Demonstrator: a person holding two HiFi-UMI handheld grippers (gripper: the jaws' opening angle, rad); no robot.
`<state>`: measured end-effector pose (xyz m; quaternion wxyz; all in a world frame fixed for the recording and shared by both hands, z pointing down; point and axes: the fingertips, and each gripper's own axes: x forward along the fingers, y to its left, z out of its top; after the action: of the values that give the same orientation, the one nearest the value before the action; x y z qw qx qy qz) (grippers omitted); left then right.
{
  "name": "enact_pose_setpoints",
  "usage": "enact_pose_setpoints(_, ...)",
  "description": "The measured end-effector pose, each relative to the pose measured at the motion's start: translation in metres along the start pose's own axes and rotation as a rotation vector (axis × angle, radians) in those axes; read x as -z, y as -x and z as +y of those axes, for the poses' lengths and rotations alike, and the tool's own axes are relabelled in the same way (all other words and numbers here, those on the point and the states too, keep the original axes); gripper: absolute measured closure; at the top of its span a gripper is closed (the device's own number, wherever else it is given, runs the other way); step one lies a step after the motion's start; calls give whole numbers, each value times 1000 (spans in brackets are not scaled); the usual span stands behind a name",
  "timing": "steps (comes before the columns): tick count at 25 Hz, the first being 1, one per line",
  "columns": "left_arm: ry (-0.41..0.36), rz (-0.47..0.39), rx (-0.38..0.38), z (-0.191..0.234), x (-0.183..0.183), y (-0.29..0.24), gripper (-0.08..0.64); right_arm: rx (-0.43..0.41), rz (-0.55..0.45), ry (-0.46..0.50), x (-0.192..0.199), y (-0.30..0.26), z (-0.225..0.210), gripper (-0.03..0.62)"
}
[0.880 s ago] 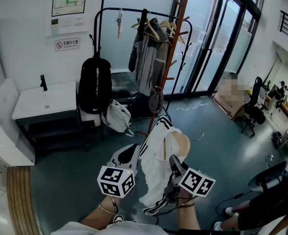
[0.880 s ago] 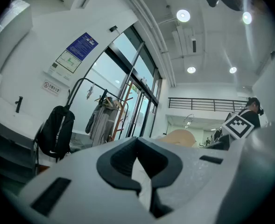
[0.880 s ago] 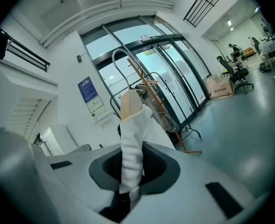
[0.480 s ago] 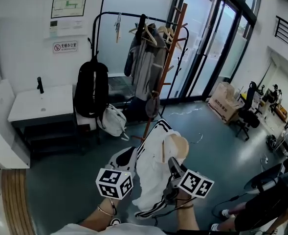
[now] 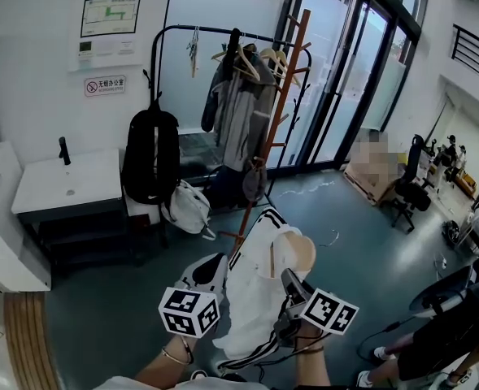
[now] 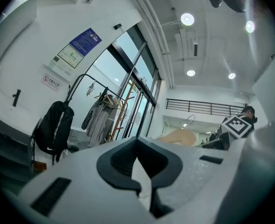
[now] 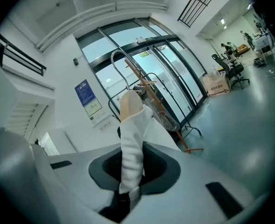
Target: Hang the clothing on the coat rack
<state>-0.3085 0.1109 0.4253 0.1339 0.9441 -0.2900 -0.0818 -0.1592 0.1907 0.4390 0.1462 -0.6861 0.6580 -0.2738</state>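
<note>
Near centre, head view: holds white garment (image 5: 259, 303) on hanger (image 5: 299, 249) between left gripper (image 5: 211, 273) and right gripper (image 5: 288, 281); faces coat rack (image 5: 276, 128), far ahead, pole upright.
Left gripper view: pinches thin cloth fold, jaws nearly together.
Right gripper view: clamps garment under hanger; rack beyond, slightly right.

The grey floor (image 5: 93, 307) is holding up the wooden coat rack (image 5: 281, 112). A black clothes rail (image 5: 211, 31) is standing just left of the coat rack. A white table (image 5: 64, 187) is standing further left of it. A black office chair (image 5: 408, 192) is sitting well to its right.
</note>
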Motion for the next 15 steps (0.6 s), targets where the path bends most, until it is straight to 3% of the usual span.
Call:
enact_pose_setpoints(9,0,19,17,9,8,-17,552,41,-3,-36,-3,-15,-21,529)
enact_pose_setpoints(15,8,1,-2,24,-3,-37,552,24,1,-55,-18,-40,-28,529)
